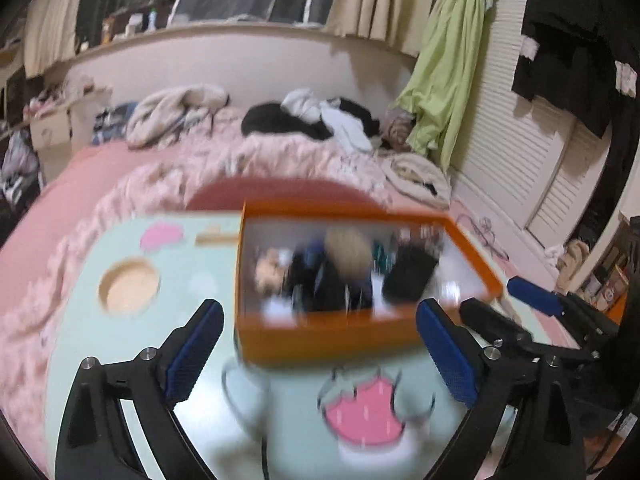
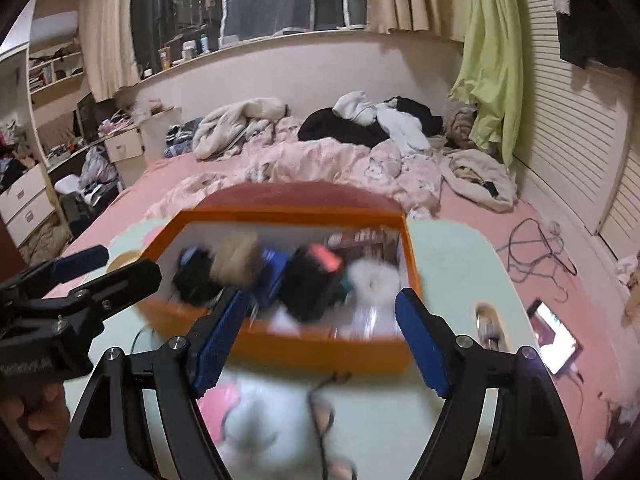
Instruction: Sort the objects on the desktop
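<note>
An orange box [image 1: 360,336] packed with blurred small items sits on a mint lap table [image 1: 120,360] on the bed [image 2: 168,184]. Both the left gripper [image 1: 320,356] and right gripper [image 2: 320,344] hang spread, empty, before it. The box looks stiff and light; its near wall suits gripping. A loose cable [image 2: 320,408] lies in front.

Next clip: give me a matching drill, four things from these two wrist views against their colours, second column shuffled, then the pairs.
Things:
1. rectangular storage box on the small table
2. hanging garment by the louvred doors
3. pads on the left gripper fingers
4. small cartoon-printed table top

Colours:
A. mint
B. orange
C. lime green
D. blue

Pairs: 1-B, 2-C, 3-D, 4-A
</note>
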`<state>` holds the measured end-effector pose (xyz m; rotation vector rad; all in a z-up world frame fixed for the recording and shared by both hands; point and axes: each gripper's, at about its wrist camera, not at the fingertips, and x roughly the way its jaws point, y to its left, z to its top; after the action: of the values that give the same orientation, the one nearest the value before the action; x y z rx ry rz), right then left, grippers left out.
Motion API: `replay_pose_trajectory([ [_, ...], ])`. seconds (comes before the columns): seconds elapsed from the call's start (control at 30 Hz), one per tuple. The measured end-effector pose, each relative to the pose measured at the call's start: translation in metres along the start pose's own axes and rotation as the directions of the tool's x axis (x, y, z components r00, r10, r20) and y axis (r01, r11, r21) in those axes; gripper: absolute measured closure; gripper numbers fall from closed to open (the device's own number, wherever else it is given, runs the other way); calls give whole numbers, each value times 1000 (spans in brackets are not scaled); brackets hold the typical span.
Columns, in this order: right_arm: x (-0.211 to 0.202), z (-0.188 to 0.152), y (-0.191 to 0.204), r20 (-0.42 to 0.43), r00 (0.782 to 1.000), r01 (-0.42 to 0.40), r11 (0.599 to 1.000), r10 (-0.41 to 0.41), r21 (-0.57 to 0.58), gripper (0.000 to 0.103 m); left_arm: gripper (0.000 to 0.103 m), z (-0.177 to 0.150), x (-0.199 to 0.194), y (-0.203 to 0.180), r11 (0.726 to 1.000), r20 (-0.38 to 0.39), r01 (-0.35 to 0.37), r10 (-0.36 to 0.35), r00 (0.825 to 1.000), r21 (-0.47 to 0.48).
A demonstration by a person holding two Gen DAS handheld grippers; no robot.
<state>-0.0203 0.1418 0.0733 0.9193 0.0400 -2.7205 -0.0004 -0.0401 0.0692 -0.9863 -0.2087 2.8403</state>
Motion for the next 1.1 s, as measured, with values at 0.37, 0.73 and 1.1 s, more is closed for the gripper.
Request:
replay_pose_trajectory([
  [0.37, 32, -63, 12, -201, 979, 9, 997, -25, -82, 11, 0, -63, 39, 4, 980, -200, -186, 195, 960, 65],
  [0.73, 46, -71, 8, -199, 980, 12, 997, -27, -80, 5, 0, -64, 38, 5, 981, -200, -186, 195, 960, 64],
  [1.1, 46, -71, 8, -200, 979, 12, 997, -28, -80, 4, 0, -63, 38, 5, 980, -200, -186, 196, 960, 65],
])
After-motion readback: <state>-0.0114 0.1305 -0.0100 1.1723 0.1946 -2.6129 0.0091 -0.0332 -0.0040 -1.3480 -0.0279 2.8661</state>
